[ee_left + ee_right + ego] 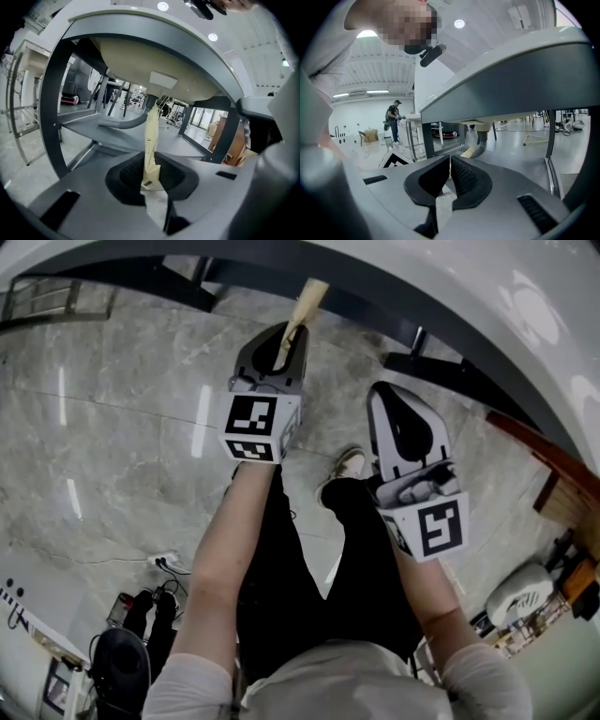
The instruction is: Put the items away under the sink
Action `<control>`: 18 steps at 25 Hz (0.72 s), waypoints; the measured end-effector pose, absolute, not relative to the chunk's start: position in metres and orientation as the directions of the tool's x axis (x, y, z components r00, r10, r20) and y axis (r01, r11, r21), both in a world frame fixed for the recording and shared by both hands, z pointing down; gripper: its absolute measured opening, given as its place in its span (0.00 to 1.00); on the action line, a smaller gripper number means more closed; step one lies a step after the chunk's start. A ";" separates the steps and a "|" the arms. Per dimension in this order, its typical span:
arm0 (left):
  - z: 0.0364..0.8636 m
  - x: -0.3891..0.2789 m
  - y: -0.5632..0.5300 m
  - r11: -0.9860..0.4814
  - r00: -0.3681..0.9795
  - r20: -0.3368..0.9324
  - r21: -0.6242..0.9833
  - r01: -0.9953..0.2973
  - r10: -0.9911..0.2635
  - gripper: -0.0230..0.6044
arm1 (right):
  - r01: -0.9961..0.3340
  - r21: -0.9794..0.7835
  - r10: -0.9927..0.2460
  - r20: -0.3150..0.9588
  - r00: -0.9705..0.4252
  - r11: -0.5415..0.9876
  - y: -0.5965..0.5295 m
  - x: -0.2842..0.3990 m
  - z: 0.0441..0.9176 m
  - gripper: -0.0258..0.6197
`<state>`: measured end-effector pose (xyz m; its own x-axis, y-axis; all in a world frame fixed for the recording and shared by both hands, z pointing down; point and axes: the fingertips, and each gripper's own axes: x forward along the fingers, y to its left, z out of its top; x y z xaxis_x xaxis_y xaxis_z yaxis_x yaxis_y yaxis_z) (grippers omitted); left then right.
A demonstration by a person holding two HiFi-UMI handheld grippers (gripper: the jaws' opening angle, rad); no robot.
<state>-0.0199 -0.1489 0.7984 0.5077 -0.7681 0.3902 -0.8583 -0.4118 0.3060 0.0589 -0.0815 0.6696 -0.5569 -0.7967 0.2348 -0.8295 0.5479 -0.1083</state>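
Note:
A long, flat, cream-coloured packet stands upright between the jaws of my left gripper, which is shut on its lower end. In the head view the packet sticks out past the left gripper towards the sink's grey rim. Ahead of it lie the pale underside of the basin, a grey drain pipe and a grey shelf. My right gripper is shut with nothing in it and hangs beside the left one, lower right. The packet also shows in the right gripper view.
Dark frame legs of the sink stand flank the opening under the basin. Wooden furniture stands to the right. Cables and a dark bag lie on the marble floor at lower left. A person stands far off by a metal rack.

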 end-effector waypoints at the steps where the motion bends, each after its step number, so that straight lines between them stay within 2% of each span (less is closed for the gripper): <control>1: 0.800 -0.018 -0.153 -0.413 0.507 0.391 0.301 -0.859 -0.769 0.12 | -0.831 -0.101 -0.799 0.233 -0.554 0.547 -0.083 0.060 0.670 0.09; 9: 0.816 0.000 -0.184 -0.429 0.511 0.389 0.282 -0.858 -0.767 0.12 | -0.846 -0.070 -0.817 0.226 -0.530 0.529 -0.089 0.069 0.683 0.09; 18: 0.829 0.029 -0.211 -0.456 0.515 0.455 0.241 -0.857 -0.727 0.12 | -0.857 -0.068 -0.824 0.248 -0.510 0.510 -0.087 0.088 0.688 0.09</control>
<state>0.0294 -0.2106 0.8287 0.5149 -0.7268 0.4546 -0.8566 -0.4564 0.2407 0.0877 -0.0871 0.6883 -0.5100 -0.8237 0.2478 -0.8573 0.5103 -0.0681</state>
